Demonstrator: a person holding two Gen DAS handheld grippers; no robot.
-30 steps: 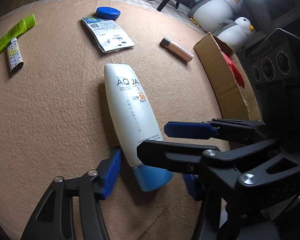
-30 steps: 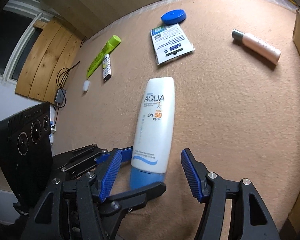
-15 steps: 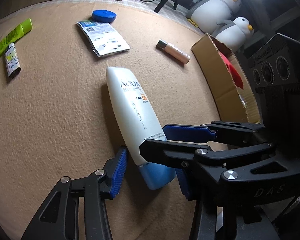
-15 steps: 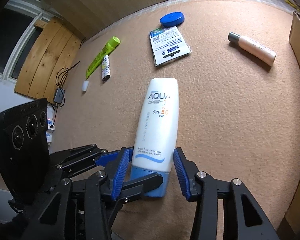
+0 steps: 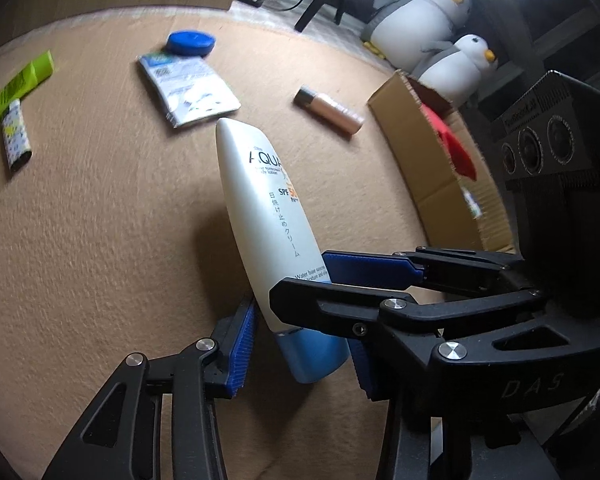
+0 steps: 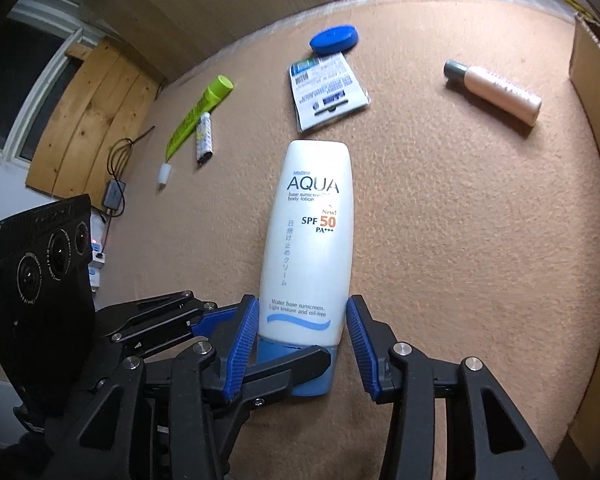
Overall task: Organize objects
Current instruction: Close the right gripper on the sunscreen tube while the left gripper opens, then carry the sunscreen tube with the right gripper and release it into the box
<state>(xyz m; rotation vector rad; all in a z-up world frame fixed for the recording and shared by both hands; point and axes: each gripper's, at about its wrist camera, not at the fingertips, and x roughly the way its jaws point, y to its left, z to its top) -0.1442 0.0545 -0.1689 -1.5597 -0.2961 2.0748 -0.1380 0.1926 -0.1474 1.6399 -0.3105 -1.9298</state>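
Note:
A white AQUA sunscreen bottle [image 5: 268, 216] with a light blue cap is lifted off the tan carpet, cap end toward the cameras. It also shows in the right wrist view [image 6: 310, 240]. My left gripper [image 5: 300, 344] and my right gripper [image 6: 302, 340] are both shut on its lower end near the cap. Their blue pads press its sides from crossing directions. In the left wrist view the right gripper's fingers [image 5: 364, 268] cross in front of the bottle.
On the carpet lie a printed packet [image 6: 326, 92], a blue lid [image 6: 334, 38], a peach tube [image 6: 496, 90], a green tube [image 6: 198, 116] and a small patterned stick [image 6: 204, 138]. An open cardboard box [image 5: 428, 160] stands at the right.
Both grippers have closed on the bottle's cap end. The bottle has been raised off the carpet, its far end tilting upward.

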